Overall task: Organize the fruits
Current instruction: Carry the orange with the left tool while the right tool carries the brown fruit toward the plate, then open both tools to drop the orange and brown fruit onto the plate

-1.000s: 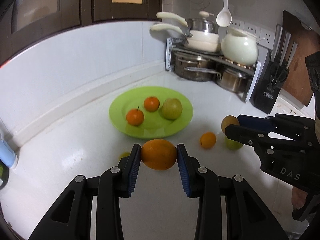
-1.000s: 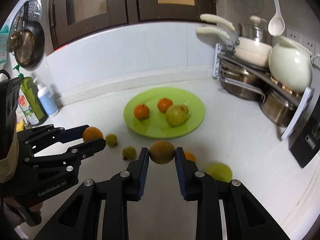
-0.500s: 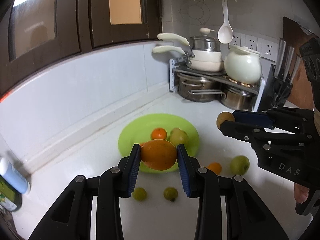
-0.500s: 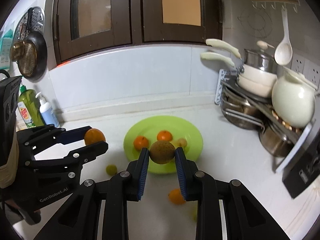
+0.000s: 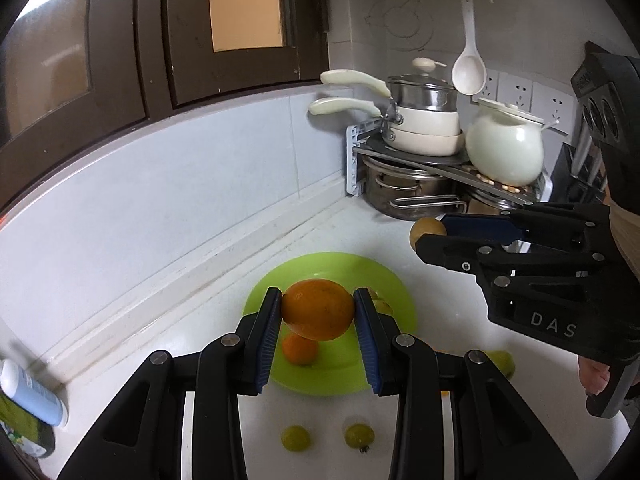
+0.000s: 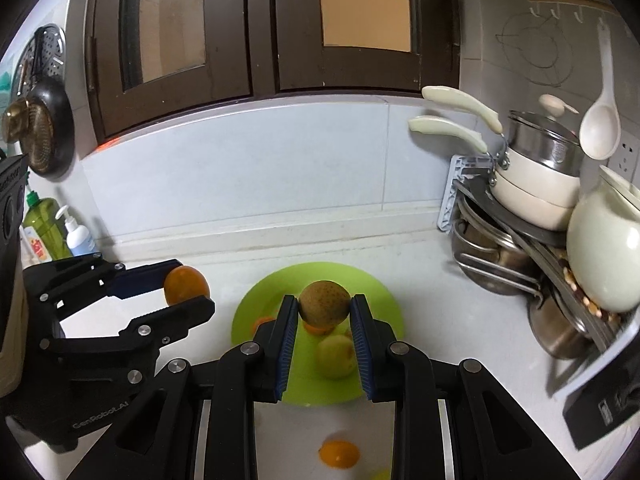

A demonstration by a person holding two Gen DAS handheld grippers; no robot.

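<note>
My left gripper (image 5: 317, 316) is shut on a large orange (image 5: 318, 310), held in the air above the green plate (image 5: 394, 292). My right gripper (image 6: 324, 308) is shut on a brown speckled fruit (image 6: 325, 304), also raised over the green plate (image 6: 380, 292). On the plate lie a small orange (image 5: 300, 351) and a yellow-green fruit (image 6: 336, 356); more fruit there is partly hidden. In the right wrist view the left gripper (image 6: 186, 294) shows at the left with its orange (image 6: 186, 285). In the left wrist view the right gripper (image 5: 430, 236) shows at the right with its brown fruit (image 5: 426, 230).
Two small green fruits (image 5: 295, 438) (image 5: 359, 435) lie on the white counter in front of the plate, with a small orange (image 6: 339, 454) and a green fruit (image 5: 503, 362) nearby. A rack of pots (image 5: 424, 160) and a white jar (image 5: 504, 152) fill the corner. Bottles (image 6: 60, 232) stand at the left.
Both grippers have risen and drawn back from the counter with their fruits still gripped. The plate now sits lower in both views, beneath the held fruits.
</note>
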